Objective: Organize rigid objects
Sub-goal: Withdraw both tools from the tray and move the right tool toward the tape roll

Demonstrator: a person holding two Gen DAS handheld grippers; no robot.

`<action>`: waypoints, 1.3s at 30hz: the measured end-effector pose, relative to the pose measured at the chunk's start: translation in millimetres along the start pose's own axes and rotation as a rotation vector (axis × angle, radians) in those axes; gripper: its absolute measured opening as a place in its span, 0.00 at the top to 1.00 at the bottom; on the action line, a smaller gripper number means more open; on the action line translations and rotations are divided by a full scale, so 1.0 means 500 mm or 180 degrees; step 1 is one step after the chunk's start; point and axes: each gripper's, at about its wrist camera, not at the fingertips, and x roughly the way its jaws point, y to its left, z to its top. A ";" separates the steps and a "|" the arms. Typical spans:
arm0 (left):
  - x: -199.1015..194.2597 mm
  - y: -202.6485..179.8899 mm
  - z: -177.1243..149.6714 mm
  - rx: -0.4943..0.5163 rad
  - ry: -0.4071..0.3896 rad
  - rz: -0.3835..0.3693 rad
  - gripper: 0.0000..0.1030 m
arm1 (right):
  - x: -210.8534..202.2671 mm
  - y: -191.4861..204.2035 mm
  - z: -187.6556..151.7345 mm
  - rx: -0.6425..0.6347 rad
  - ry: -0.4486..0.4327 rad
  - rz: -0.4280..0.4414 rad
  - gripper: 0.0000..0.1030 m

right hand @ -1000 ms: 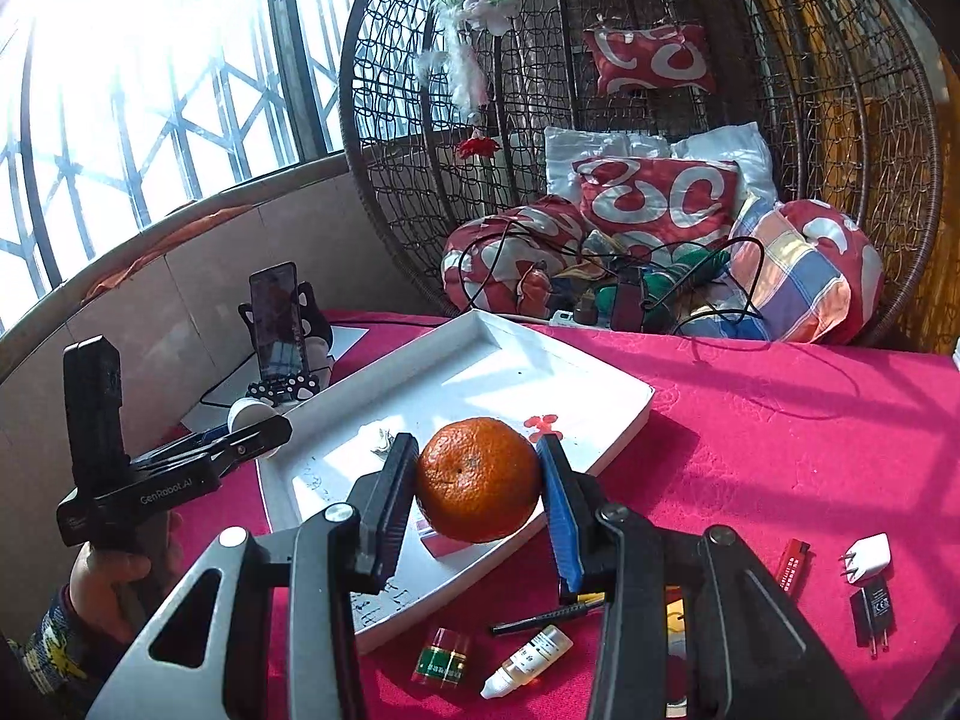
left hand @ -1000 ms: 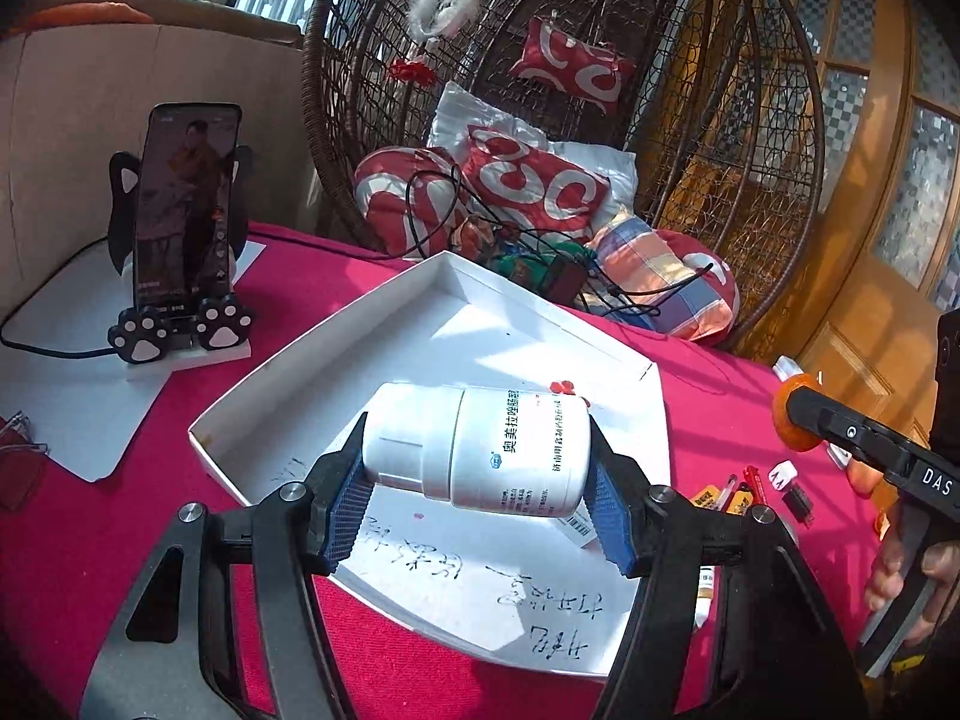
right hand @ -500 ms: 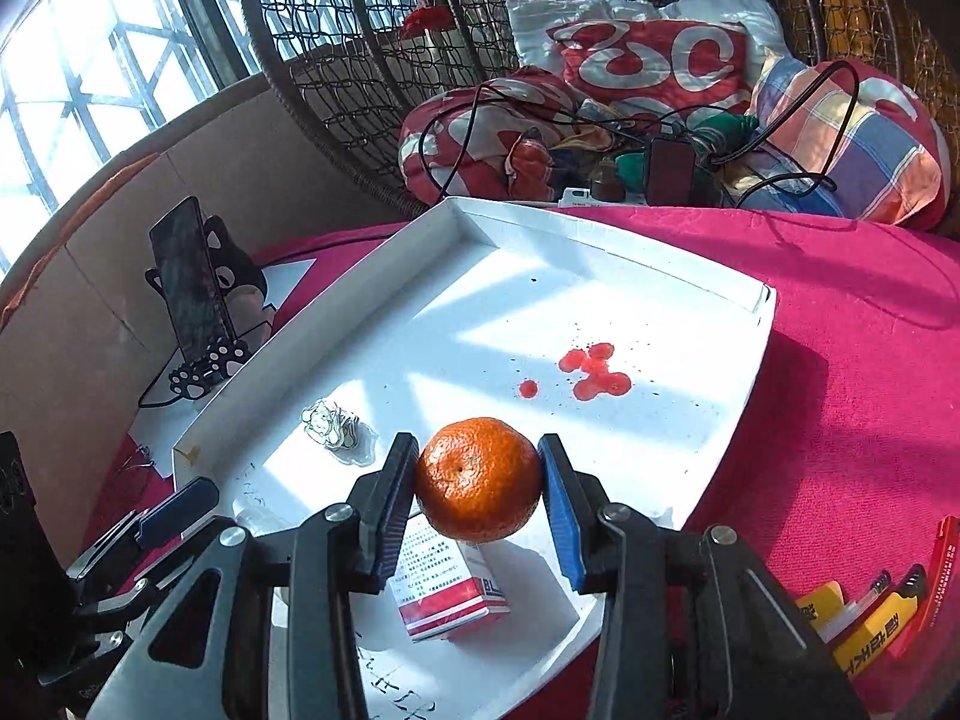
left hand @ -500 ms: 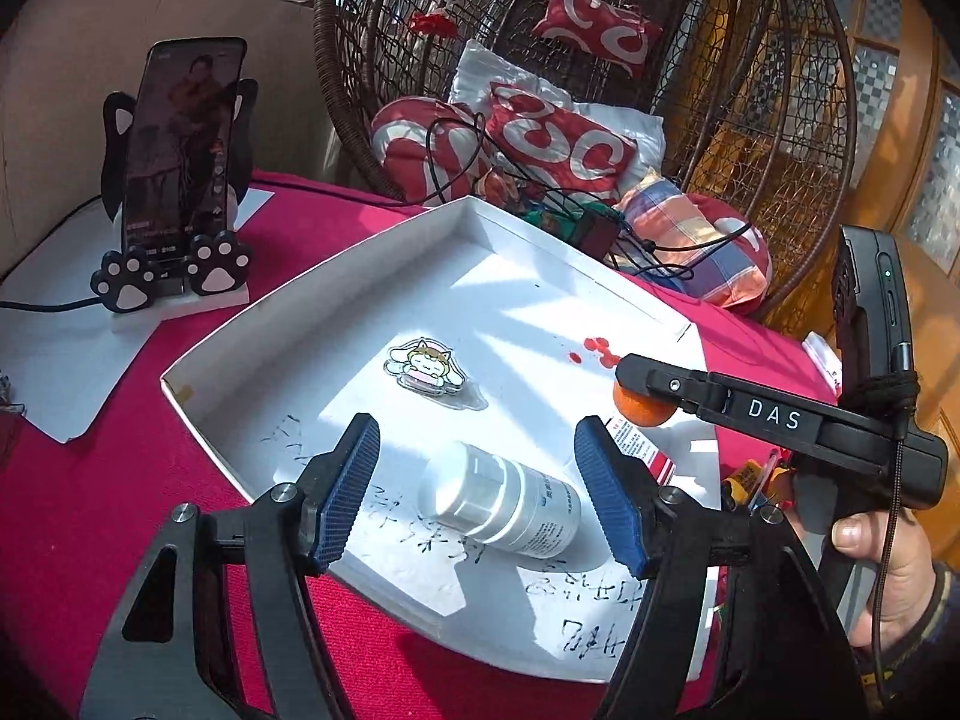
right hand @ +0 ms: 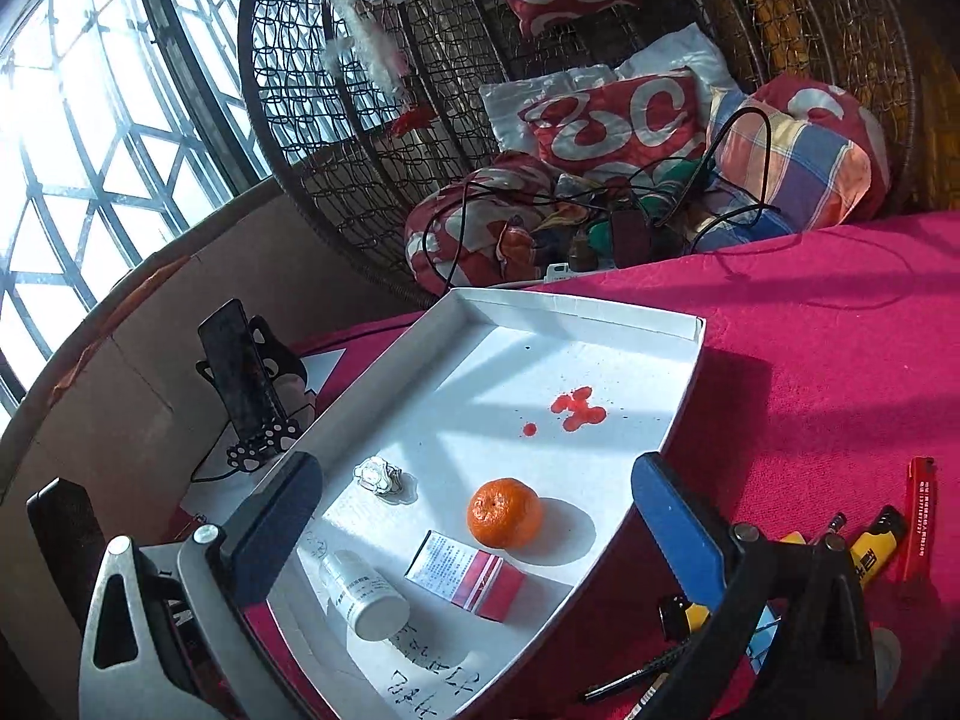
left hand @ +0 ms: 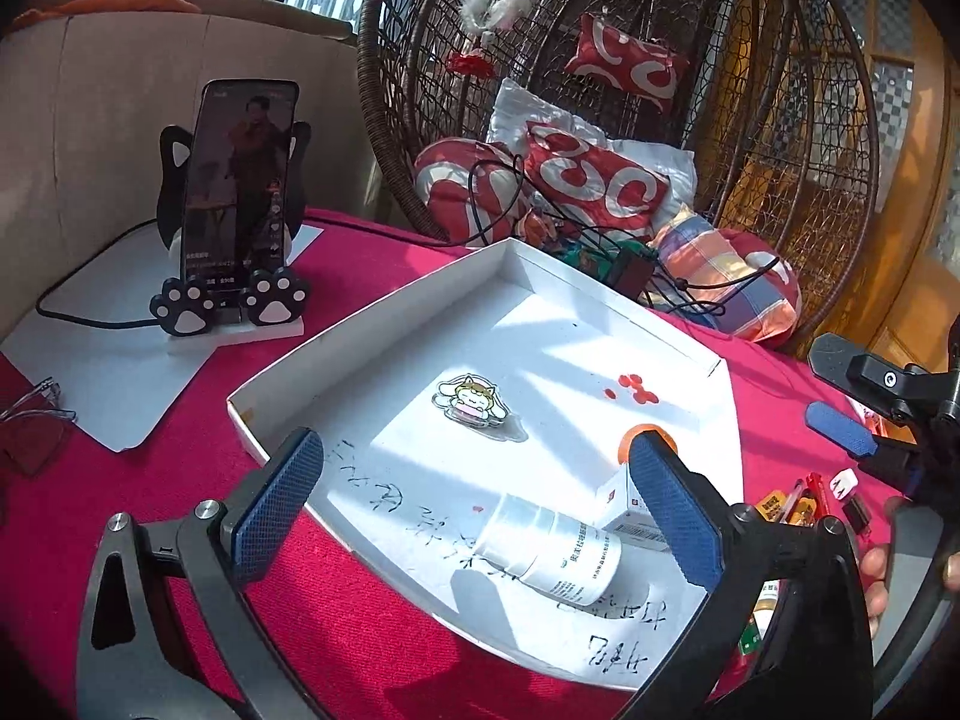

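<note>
White tray (right hand: pixel 576 300) on red tablecloth (right hand: pixel 810 372), holding orange (right hand: pixel 505 513), red-white box (right hand: pixel 465 575), white pill bottle (right hand: pixel 363 594) lying at near left, cartoon clip (left hand: pixel 471 402), left gripper (left hand: pixel 474 504) and right gripper (right hand: pixel 477 516) jaws just opened, spread wide, gripping nothing.

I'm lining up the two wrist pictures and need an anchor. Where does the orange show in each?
Left wrist: the orange is right of centre, only its top showing behind the left gripper's right finger.
Right wrist: it lies in full view at lower centre, inside the white tray, beside the red-and-white box.
Shared landmark: the red stain on the tray floor.
</note>
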 end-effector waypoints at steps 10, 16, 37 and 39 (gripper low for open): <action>-0.018 -0.017 0.003 0.0063 -0.0082 -0.0081 0.00 | -0.156 0.011 -0.009 -0.0129 -0.0749 -0.0018 0.00; -0.027 -0.023 0.004 0.0077 -0.0112 -0.0111 0.00 | -0.223 -0.003 -0.032 0.0040 -0.1197 0.0119 0.00; -0.036 -0.139 -0.026 0.0775 0.0104 -0.0892 0.00 | -0.304 -0.202 -0.121 0.0785 -0.1105 -0.0667 0.00; -0.039 -0.167 -0.036 0.0940 0.0213 -0.1107 0.00 | -0.313 -0.212 -0.130 0.0806 -0.1146 -0.0729 0.00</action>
